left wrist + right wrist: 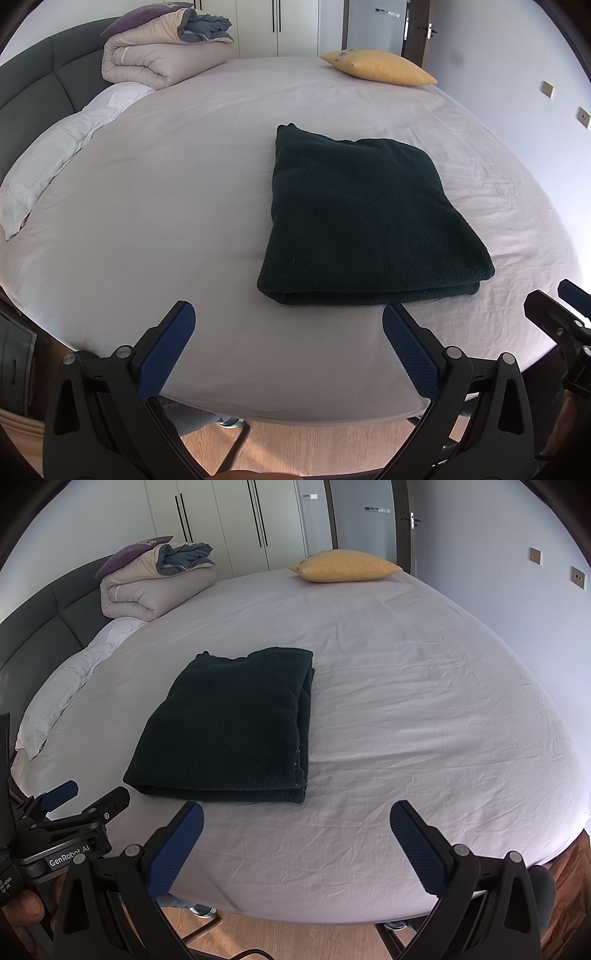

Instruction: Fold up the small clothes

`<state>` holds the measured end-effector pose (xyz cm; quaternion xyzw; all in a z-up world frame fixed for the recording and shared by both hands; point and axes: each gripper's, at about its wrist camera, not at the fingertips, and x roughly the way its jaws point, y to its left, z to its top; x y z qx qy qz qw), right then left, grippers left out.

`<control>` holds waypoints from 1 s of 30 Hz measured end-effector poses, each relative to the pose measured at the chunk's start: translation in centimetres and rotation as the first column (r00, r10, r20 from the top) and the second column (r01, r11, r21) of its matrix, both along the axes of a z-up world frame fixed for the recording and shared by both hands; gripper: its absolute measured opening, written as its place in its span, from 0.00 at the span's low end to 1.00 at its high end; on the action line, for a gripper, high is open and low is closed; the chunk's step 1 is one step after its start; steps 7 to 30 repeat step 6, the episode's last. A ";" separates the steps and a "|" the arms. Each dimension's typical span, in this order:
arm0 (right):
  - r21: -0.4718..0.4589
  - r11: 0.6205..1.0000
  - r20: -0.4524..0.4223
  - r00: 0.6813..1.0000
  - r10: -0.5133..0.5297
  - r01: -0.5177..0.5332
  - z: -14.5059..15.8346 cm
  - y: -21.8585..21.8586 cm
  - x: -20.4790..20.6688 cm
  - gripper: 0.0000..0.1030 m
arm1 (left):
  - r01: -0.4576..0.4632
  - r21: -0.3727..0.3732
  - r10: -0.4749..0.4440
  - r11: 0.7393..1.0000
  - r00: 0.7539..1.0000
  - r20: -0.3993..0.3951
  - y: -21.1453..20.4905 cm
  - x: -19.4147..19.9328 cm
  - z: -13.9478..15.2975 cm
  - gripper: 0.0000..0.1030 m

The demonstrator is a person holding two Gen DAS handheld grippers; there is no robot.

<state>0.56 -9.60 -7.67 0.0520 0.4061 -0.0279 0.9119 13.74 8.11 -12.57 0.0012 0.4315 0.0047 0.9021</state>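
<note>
A dark green knitted garment (365, 218) lies folded into a flat rectangle on the pale bed sheet (166, 206), its thick folded edge toward me. My left gripper (288, 321) hovers open over the bed's near edge, just short of that edge and slightly left of it, holding nothing. In the right wrist view the same garment (232, 727) sits ahead and to the left. My right gripper (295, 819) is open and empty above the sheet (424, 720), right of the garment. The left gripper (85, 797) shows at that view's left edge, and the right gripper (554, 306) at the left view's right edge.
A rolled beige duvet (166, 55) with a purple cushion lies at the far left by the dark headboard (33, 85). A white pillow (48, 162) runs along the left side. A yellow pillow (380, 66) sits at the far end. Wooden floor (314, 446) shows below the bed's edge.
</note>
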 end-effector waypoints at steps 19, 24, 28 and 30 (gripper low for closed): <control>0.009 1.000 -0.007 1.000 -0.005 0.005 -0.5 0.4 -0.4 1.00 | -0.002 0.010 0.002 1.000 1.000 0.001 0.2 -0.2 -0.3 1.00; 0.009 1.000 -0.007 1.000 -0.005 0.005 -0.5 0.4 -0.4 1.00 | -0.002 0.010 0.002 1.000 1.000 0.001 0.2 -0.2 -0.3 1.00; 0.009 1.000 -0.007 1.000 -0.005 0.005 -0.5 0.4 -0.4 1.00 | -0.002 0.010 0.002 1.000 1.000 0.001 0.2 -0.2 -0.3 1.00; 0.009 1.000 -0.007 1.000 -0.005 0.005 -0.5 0.4 -0.4 1.00 | -0.002 0.010 0.002 1.000 1.000 0.001 0.2 -0.2 -0.3 1.00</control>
